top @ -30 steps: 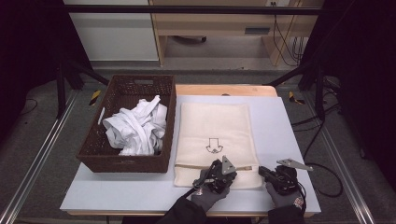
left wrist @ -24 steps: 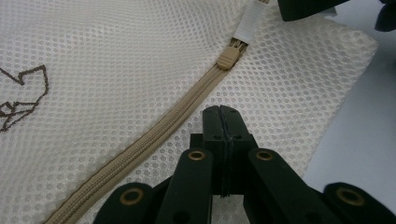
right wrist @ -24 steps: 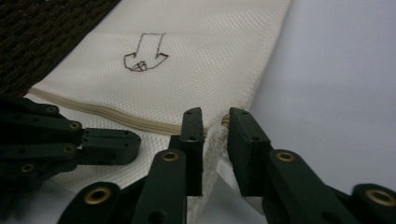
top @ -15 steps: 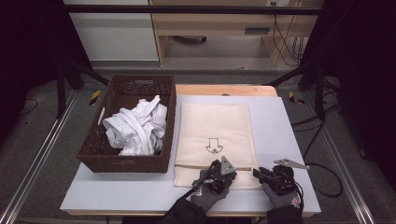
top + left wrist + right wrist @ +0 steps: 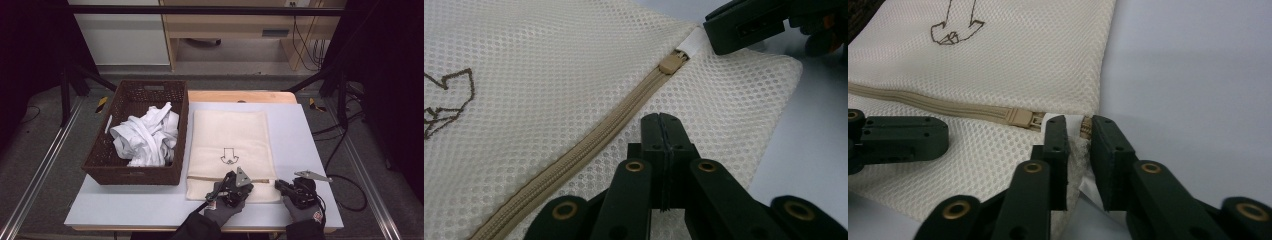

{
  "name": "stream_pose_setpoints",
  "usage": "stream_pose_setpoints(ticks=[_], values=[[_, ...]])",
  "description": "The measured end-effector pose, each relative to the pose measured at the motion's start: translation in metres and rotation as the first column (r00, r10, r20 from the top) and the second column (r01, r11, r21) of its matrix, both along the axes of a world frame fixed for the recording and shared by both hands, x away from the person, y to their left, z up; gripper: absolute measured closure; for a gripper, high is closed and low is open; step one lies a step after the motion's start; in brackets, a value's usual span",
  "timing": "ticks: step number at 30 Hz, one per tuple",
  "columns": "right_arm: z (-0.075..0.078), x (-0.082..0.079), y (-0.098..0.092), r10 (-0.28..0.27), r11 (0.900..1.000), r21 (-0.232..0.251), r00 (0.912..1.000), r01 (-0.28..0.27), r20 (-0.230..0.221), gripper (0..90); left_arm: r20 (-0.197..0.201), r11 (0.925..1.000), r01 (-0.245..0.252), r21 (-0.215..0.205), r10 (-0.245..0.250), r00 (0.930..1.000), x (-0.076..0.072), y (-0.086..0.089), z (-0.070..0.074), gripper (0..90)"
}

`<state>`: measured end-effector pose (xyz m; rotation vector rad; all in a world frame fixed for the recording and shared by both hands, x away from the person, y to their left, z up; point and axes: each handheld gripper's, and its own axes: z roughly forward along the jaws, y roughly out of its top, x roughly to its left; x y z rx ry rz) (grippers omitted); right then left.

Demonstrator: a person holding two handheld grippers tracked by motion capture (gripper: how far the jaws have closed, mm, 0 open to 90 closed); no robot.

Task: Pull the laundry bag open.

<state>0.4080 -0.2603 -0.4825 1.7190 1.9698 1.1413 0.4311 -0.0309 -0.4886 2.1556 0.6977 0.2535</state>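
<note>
Cream mesh laundry bag (image 5: 230,150) lies flat on the pale tabletop (image 5: 140,207), just right of a dark wicker basket (image 5: 100,170) of white cloths (image 5: 145,137). Fine honeycomb netting, a brown arrow outline (image 5: 228,156) stitched mid-panel, a tan zipper (image 5: 589,145) across the near end, its slider (image 5: 1020,118) and white pull tab (image 5: 688,42) at the bag's right edge. Left gripper (image 5: 663,122) has its jaws pressed together, tips down on the mesh beside the zipper. Right gripper (image 5: 1079,131) sits at the bag's near right corner, jaws just closing, a small gap left, fabric edge and zipper end between them
</note>
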Motion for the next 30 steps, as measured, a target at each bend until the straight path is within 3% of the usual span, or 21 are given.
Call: stream_pose_setpoints(ticks=[2, 8, 13, 15, 17, 19, 21, 22, 23, 25, 27, 30], values=[[0.001, -0.001, -0.001, -0.021, 1.0, -0.003, 0.9997, 0.021, 0.007, 67.5, -0.001, 1.0, 0.0, -0.001, 0.0, 1.0, 0.0, 0.0, 0.0, 88.9], [0.0, -0.006, 0.0, -0.025, 0.999, -0.025, 0.9997, 0.025, 0.002, 62.2, -0.001, 1.0, 0.0, -0.002, 0.0, 1.0, 0.0, 0.0, 0.0, 88.9], [-0.001, -0.006, 0.002, -0.015, 1.0, -0.02, 0.9998, 0.015, -0.014, 78.9, 0.0, 1.0, 0.0, -0.001, 0.0, 1.0, 0.0, 0.0, 0.0, 88.9], [-0.001, -0.005, 0.001, -0.023, 1.0, 0.006, 0.9993, 0.024, -0.028, 84.8, 0.0, 1.0, 0.0, -0.001, 0.0, 1.0, 0.0, 0.0, 0.0, 88.9], [-0.001, -0.005, 0.0, -0.017, 1.0, 0.011, 0.9996, 0.018, -0.024, 86.7, 0.001, 1.0, 0.0, 0.0, 0.0, 1.0, 0.0, 0.0, 0.0, 88.9], [0.004, -0.007, 0.001, -0.012, 1.0, 0.019, 0.9999, 0.012, 0.001, 87.2, 0.002, 1.0, -0.001, 0.0, 0.001, 1.0, 0.0, 0.0, 0.0, 88.9], [0.011, -0.01, 0.002, 0.022, 0.999, 0.025, 0.998, -0.024, 0.06, 86.9, 0.002, 1.0, -0.001, 0.0, 0.001, 1.0, 0.0, 0.0, 0.0, 88.9], [0.015, -0.012, 0.003, 0.054, 0.998, 0.038, 0.9941, -0.058, 0.094, 85.7, 0.001, 1.0, -0.001, -0.001, 0.001, 1.0, 0.0, 0.0, 0.0, 88.9], [0.019, -0.014, 0.008, 0.12, 0.99, 0.054, 0.9823, -0.129, 0.144, 77.2, 0.002, 1.0, -0.001, 0.0, 0.001, 1.0, 0.0, 0.0, 0.0, 88.9], [0.018, -0.012, 0.01, 0.135, 0.989, 0.046, 0.9822, -0.142, 0.131, 73.3, 0.003, 1.0, -0.001, 0.001, 0.001, 1.0, 0.0, 0.0, 0.0, 88.9], [0.011, -0.008, 0.012, 0.12, 0.992, 0.026, 0.9901, -0.122, 0.073, 72.2, 0.004, 1.0, -0.002, 0.002, 0.002, 1.0, 0.0, 0.0, 0.0, 88.9], [0.008, -0.005, 0.006, 0.108, 0.992, 0.067, 0.9929, -0.112, 0.05, 71.3, 0.005, 1.0, -0.002, 0.002, 0.002, 1.0, 0.0, 0.0, 0.0, 88.9]])
